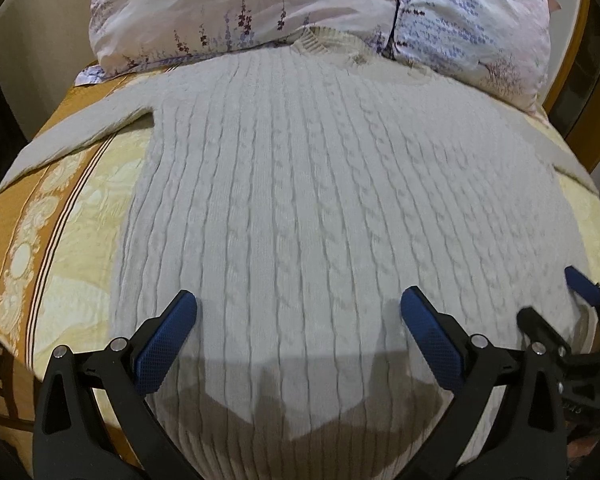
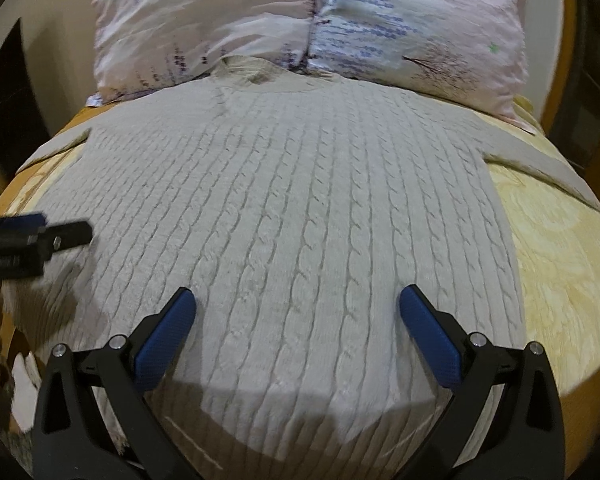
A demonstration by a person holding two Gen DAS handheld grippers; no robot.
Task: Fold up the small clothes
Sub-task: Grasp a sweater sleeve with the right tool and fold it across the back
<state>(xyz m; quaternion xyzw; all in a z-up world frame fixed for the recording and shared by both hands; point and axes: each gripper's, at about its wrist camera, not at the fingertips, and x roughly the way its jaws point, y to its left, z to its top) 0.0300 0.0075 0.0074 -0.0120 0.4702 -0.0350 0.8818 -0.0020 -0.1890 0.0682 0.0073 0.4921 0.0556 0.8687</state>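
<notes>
A cream cable-knit sweater (image 1: 300,200) lies flat on the bed, collar toward the pillows and sleeves spread to both sides. It also shows in the right wrist view (image 2: 292,216). My left gripper (image 1: 298,304) is open and empty, hovering over the lower left part of the sweater near the hem. My right gripper (image 2: 298,304) is open and empty over the lower right part. The right gripper shows at the right edge of the left wrist view (image 1: 584,284). The left gripper shows at the left edge of the right wrist view (image 2: 40,232).
Two floral pillows (image 1: 260,12) lie at the head of the bed, touching the sweater's collar. A yellow and orange patterned bedspread (image 1: 60,240) covers the bed (image 2: 560,260). A wooden bed frame (image 1: 572,80) runs along the right.
</notes>
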